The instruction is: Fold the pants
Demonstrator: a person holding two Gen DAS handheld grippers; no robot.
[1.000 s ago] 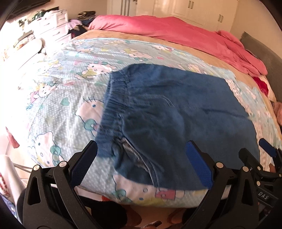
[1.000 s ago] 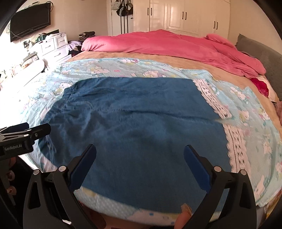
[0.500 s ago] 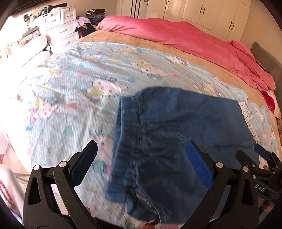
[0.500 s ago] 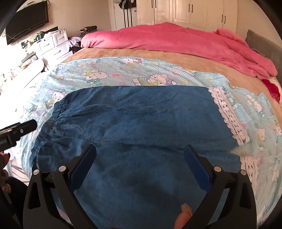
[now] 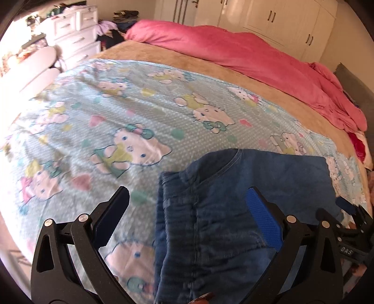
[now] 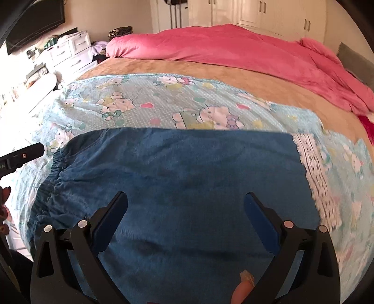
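Blue denim pants (image 6: 182, 177) lie folded flat on the cartoon-cat bedsheet (image 6: 145, 103), elastic waistband at the left. In the left wrist view the pants (image 5: 224, 210) fill the lower right, with the waistband (image 5: 173, 210) running down between the fingers. My left gripper (image 5: 187, 205) is open and empty, above the waistband end. My right gripper (image 6: 185, 208) is open and empty, above the middle of the pants. The right gripper also shows at the left wrist view's right edge (image 5: 350, 210); the left gripper shows at the right wrist view's left edge (image 6: 21, 156).
A pink duvet (image 6: 233, 46) lies bunched across the far side of the bed, on a tan blanket (image 6: 187, 67). A white dresser (image 5: 72, 42) with clutter stands at the far left. White wardrobes (image 6: 257, 11) line the back wall.
Both grippers have moved forward and up over the bed; the pants sit lower in both views. The left view has swung left, showing more bare bedsheet. Both stay open.
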